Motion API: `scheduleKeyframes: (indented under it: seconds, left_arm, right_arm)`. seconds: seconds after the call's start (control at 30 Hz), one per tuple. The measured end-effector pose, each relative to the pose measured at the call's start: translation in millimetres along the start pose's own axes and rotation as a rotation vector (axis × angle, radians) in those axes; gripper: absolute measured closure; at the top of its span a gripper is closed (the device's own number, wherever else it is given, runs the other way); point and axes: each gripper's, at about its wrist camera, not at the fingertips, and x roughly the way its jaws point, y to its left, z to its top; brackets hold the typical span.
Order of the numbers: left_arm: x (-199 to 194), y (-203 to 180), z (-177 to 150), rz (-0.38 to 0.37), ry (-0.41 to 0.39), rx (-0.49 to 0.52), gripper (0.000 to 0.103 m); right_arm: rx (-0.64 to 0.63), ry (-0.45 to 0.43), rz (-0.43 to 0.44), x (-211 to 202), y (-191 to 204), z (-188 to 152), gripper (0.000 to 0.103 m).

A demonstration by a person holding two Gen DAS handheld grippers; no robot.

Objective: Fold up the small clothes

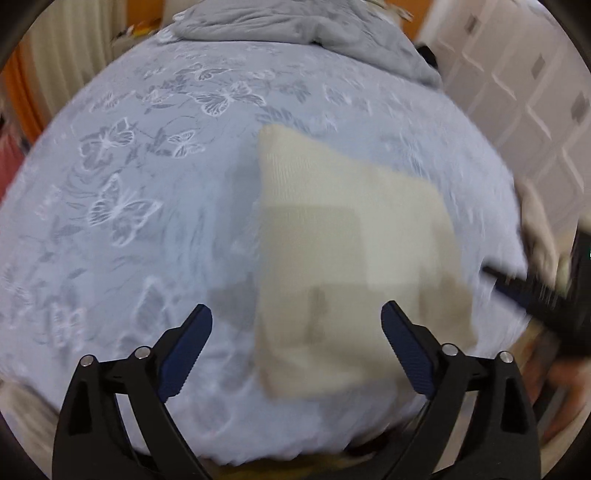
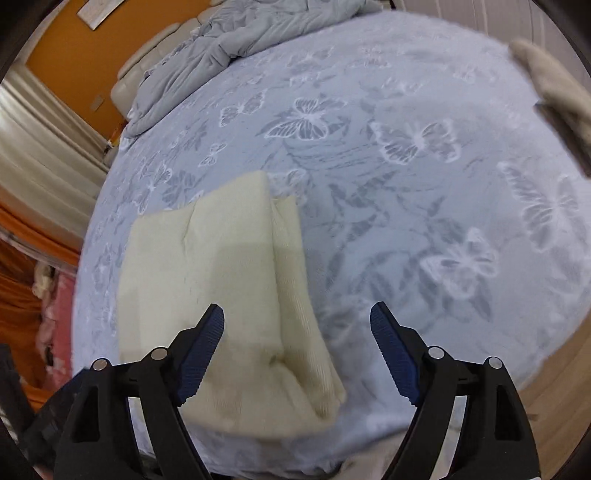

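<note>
A cream knit garment (image 1: 340,251) lies folded into a rough rectangle on the pale blue butterfly-print bed (image 1: 147,221). My left gripper (image 1: 297,321) hovers above its near edge, jaws wide open and empty. In the right wrist view the same garment (image 2: 221,280) lies at lower left with a folded flap along its right side. My right gripper (image 2: 297,321) is open and empty above the garment's near right corner. The right gripper also shows as a dark blurred shape in the left wrist view (image 1: 546,295).
A crumpled grey blanket (image 1: 295,26) lies at the far end of the bed, also in the right wrist view (image 2: 229,48). A beige cloth (image 2: 554,88) sits at the bed's right edge. Orange wall and curtains (image 2: 33,155) stand at left. White panelled wardrobe (image 1: 517,92) at right.
</note>
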Motion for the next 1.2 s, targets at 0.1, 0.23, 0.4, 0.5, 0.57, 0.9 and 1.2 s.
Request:
scheduleKeyframes:
  seconds: [0.1, 0.23, 0.4, 0.5, 0.57, 0.9, 1.2]
  left_arm:
    - [37.7, 8.1, 22.6, -0.001, 0.067, -0.096, 0.012]
    - [77.8, 13.4, 25.5, -0.027, 0.170, -0.152, 0.007]
    - [104.3, 18.8, 22.1, -0.119, 0.231, -0.239, 0.005]
    - [111.3, 20.8, 23.4, -0.171, 0.279, -0.293, 0.008]
    - [108.4, 15.8, 24.2, -0.167, 0.282, -0.283, 0.017]
    - [39.0, -12.9, 8.8, -0.180, 0.305, -0.131, 0.050]
    - [58.1, -31.3, -41.2, -0.045, 0.355, -0.061, 0.032]
  right_arm:
    - [0.051, 0.105, 0.071, 34.8, -4.6, 0.9, 0.022]
    - [0.139, 0.212, 0.237, 56.3, -10.1, -9.8, 0.017]
    - [0.144, 0.259, 0.303, 77.9, 4.0, -13.7, 0.005]
    - [0.096, 0.216, 0.288, 84.3, 15.4, -11.5, 0.006]
    - [0.056, 0.184, 0.265, 82.5, 27.9, -13.2, 0.023]
    - [0.115, 0.129, 0.287, -5.4, 26.8, -41.5, 0.066]
    - [0.099, 0.210, 0.153, 18.4, 23.6, -64.7, 0.059]
